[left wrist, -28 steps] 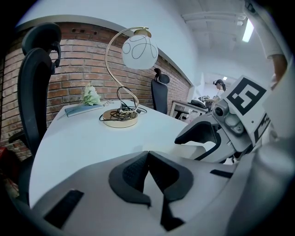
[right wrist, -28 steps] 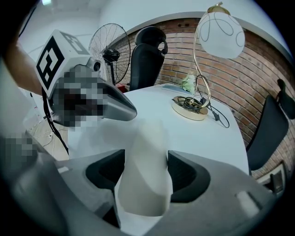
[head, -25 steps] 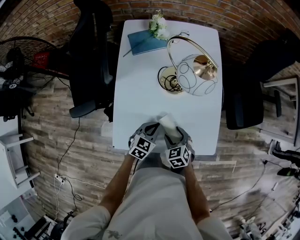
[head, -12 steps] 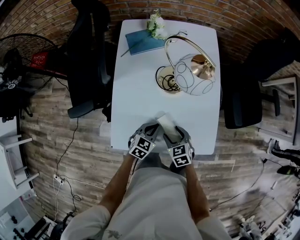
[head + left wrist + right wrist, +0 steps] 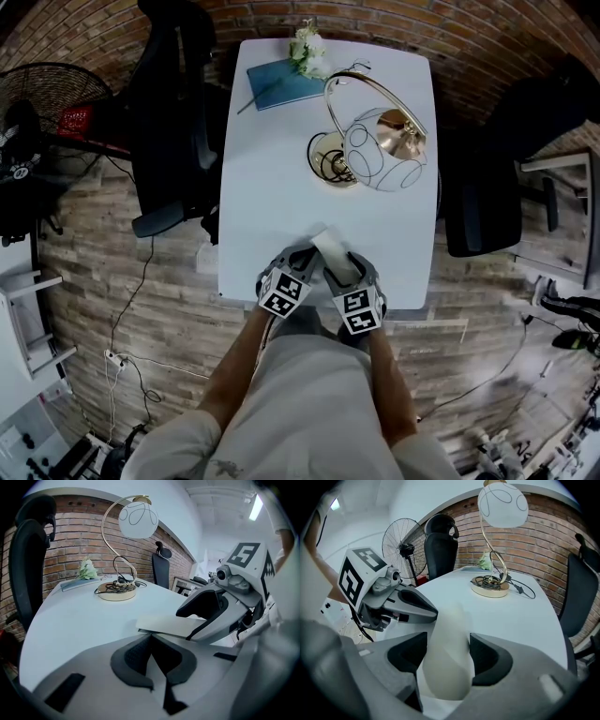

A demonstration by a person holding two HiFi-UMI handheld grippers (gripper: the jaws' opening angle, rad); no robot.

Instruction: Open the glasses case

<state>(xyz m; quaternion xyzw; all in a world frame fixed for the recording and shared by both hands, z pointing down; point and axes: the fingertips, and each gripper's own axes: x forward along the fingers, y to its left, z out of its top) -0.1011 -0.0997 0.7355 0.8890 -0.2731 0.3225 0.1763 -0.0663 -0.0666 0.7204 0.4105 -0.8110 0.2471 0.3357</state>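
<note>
The glasses case [image 5: 330, 250] is seen at the near edge of the white table [image 5: 272, 187], between the two grippers and close to the person's body. Its cream, rounded body is clamped by the right gripper [image 5: 447, 641], whose pads are held apart by it on both sides. The left gripper [image 5: 150, 641] is closed – its dark pads are pressed together, and the near edge of the case's thin flap [image 5: 164, 625] is caught at their very tips. Farther back a gold lamp [image 5: 380, 150] with a white globe is set, well apart from the case – a blue notebook [image 5: 281, 86] and white flowers [image 5: 307, 49] are placed at the far end.
</note>
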